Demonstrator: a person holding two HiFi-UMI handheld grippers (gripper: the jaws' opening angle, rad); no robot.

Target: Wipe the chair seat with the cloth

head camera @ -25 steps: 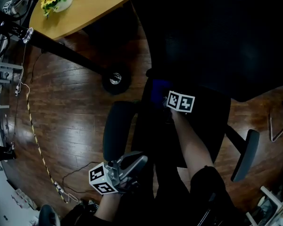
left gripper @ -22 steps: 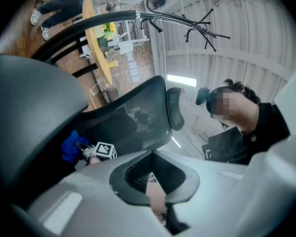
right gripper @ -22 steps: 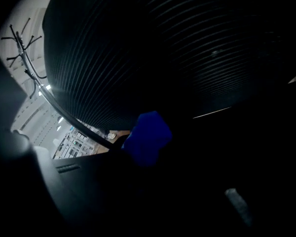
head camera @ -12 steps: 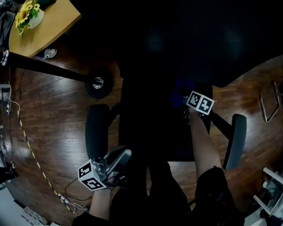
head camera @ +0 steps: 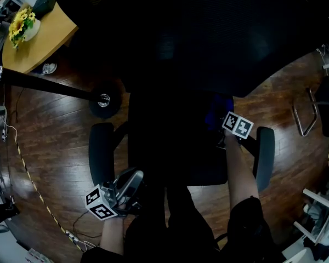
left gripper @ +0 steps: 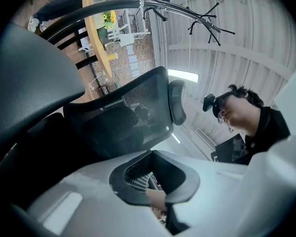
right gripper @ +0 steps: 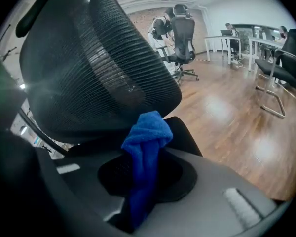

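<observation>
Right tongs are clamped on the bunched blue cloth. A wad of it sticks out ahead of the tips and the rest hangs down between them.

From the head view, the cloth is at the back-right corner of the seat, right where the seat meets the backrest. It is just inside the armrest on the seat's right side. The seat is very dark there, so I cannot tell whether the cloth is pressed on it or just above it.

Left tongs are closed on nothing. They sit off the seat's front-left edge, tilted up and away from the seat, and look idle.

Step, as a judgement: the wipe is under way or about to restart from the seat's back-right corner. Most of the seat looks not yet covered from this position.

The next move calls for:
- pushing the wad down flat onto the seat;
- dragging it toward the seat's front or across to its left in one stroke;
- holding the clamp firm so the cloth doesn't pull out;
- keeping the tongs off the armrest and the backrest base.

The left tongs are not needed unless the seat swivels.
</observation>
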